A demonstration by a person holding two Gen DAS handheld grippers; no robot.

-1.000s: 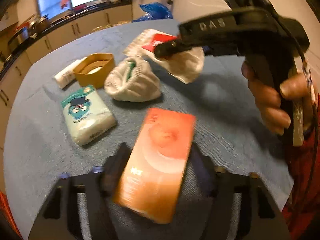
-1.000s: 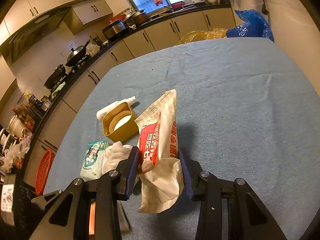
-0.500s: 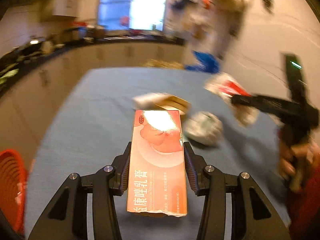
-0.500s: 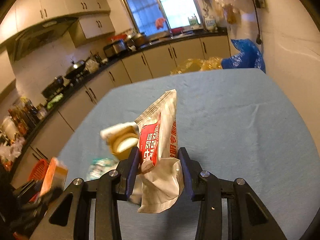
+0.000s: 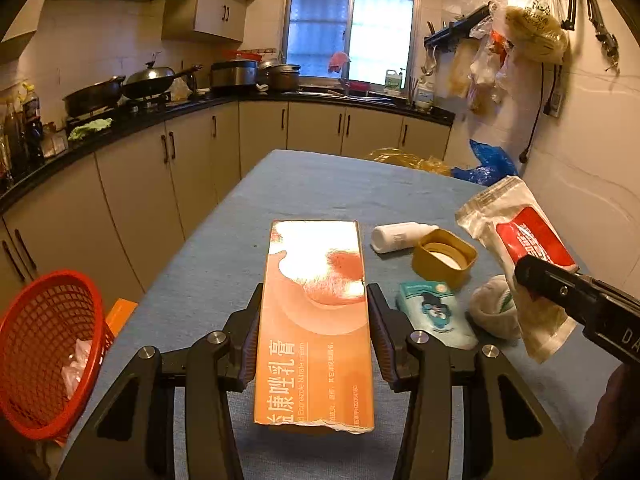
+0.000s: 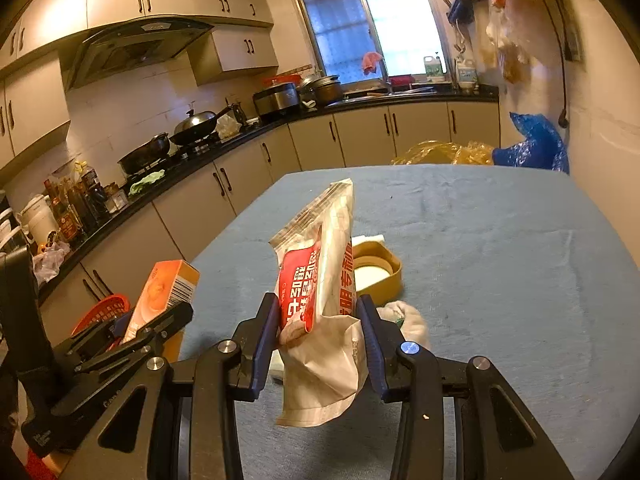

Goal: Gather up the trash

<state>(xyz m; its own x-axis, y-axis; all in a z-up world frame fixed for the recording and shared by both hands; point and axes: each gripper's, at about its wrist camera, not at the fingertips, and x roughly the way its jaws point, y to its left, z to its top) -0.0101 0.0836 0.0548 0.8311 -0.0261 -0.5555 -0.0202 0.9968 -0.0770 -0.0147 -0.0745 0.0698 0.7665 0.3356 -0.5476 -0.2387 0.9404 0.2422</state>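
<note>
A: Trash in both tools, by my read. Left tool (image 5: 314,334) is pinched on the long sides of an orange carton (image 5: 316,320): flat, glossy cardboard, near end torn ragged. Print along it: Chinese characters, then "Nitrate cream" under them; the word before is cut off. It is held above the desk (image 5: 280,184).

B: Right side?

A: Right tool (image 6: 318,334) is clamped on a soft pouch (image 6: 320,300), crinkled whitish film with a red label in white Chinese characters, crimped seal at the top. It stands upright between the pads, clear of the desk. From the right wrist view I also see a barcode on the carton's end flap.

B: What lies loose?

A: On the blue cloth-covered desk: a white bottle (image 5: 402,236) on its side, touching a squat mustard-yellow tub (image 5: 444,262), open and white inside; a pale-green tissue pack (image 5: 434,314) with a cartoon figure; a crumpled white wad (image 5: 494,312) just beside it.

B: Bin?

A: Red plastic mesh basket (image 5: 42,356) off the desk's left edge, clear film inside.
</note>
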